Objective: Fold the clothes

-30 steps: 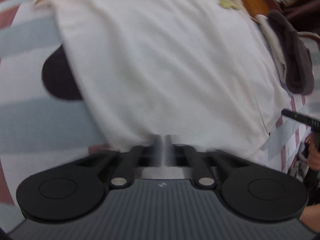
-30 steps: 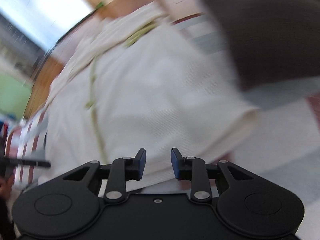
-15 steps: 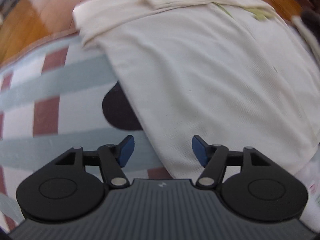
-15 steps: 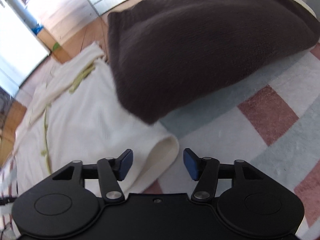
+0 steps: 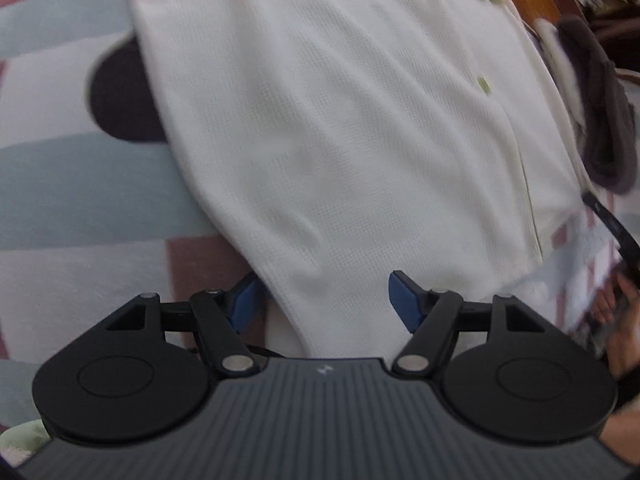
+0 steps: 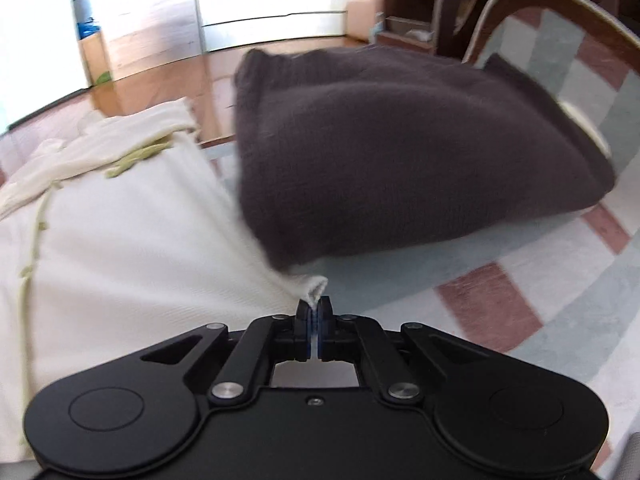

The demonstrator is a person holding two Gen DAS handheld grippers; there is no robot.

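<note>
A cream knit garment point(image 5: 340, 120) lies spread on the patterned rug. My left gripper point(image 5: 326, 306) is open, its blue pads either side of the garment's near hem corner, low over the cloth. In the right wrist view the same cream garment point(image 6: 120, 240) lies to the left, and my right gripper point(image 6: 314, 310) is shut on its other near corner. A dark brown folded sweater point(image 6: 400, 160) lies just beyond that corner, partly over the garment's edge. It also shows at the right edge of the left wrist view point(image 5: 604, 120).
The rug point(image 6: 520, 280) has grey, white and maroon blocks and a black round patch point(image 5: 120, 96). Wooden floor point(image 6: 160, 72) and white cabinets lie beyond. A chair point(image 6: 540, 12) stands behind the brown sweater. The other gripper and a hand point(image 5: 616, 304) show at the right.
My right gripper went from open to shut on the cream garment's corner. My left gripper opened a second ago and has moved in over the hem corner.
</note>
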